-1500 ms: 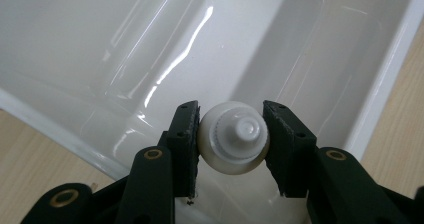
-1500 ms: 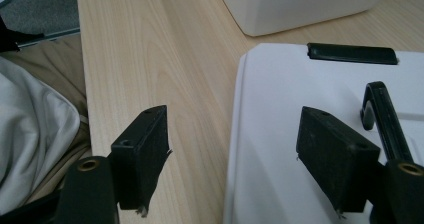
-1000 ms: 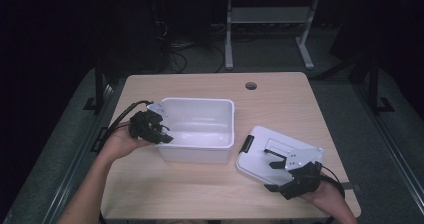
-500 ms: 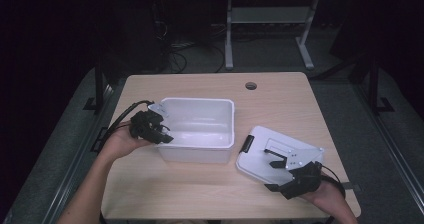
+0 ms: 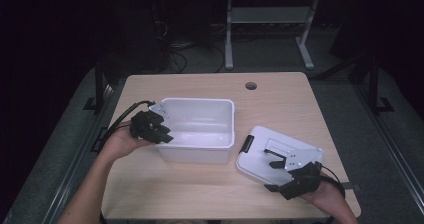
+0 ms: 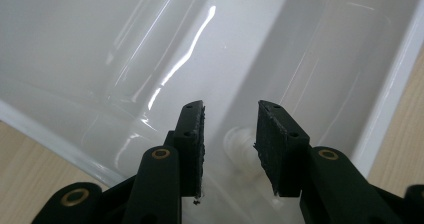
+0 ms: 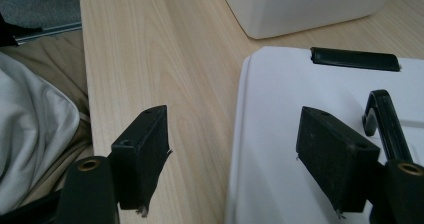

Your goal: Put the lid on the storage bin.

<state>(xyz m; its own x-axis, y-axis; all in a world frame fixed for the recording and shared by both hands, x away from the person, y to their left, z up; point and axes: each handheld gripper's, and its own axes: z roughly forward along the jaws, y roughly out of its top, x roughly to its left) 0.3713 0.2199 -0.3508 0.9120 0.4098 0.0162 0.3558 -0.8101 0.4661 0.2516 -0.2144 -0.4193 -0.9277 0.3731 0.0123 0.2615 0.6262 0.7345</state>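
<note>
Change since a second ago: none visible; the bin, the lid and both hands lie as they did in the earlier high views.
Bin [image 5: 197, 129]: white, semi-translucent plastic, rectangular with rounded corners and a rolled rim, open at the top; it stands upright on the left-centre of the table, nothing seen inside.
Bin surface: glossy and smooth; in the left gripper view [image 6: 150, 59] long light streaks run down its inner wall.
Left gripper [image 5: 159, 132]: at the bin's left wall, held by the left hand [image 5: 120, 141]; its jaws are closed over that wall and rim, one inside, one outside, standing narrow with the thin plastic between the pads.
Left fingers [image 6: 192, 134]: flat black blocks with rough pads and small screw holes, brass pivots lower down.
Lid [image 5: 272, 154]: white, flat, rounded rectangle, lying on the table just right of the bin and apart from it, turned at an angle; a black latch [image 5: 247, 144] at its near-left edge and a black handle [image 7: 382, 116] on top.
Right gripper [image 5: 280, 176]: at the lid's near edge, in the right hand [image 5: 327, 196]; jaws wide, astride the lid's edge, one over the table, one over the lid; whether the pads press on it I cannot tell.
Table [image 5: 200, 189]: pale wood grain, matte, rounded corners, a round cable hole [image 5: 251, 85] near the far edge.
</note>
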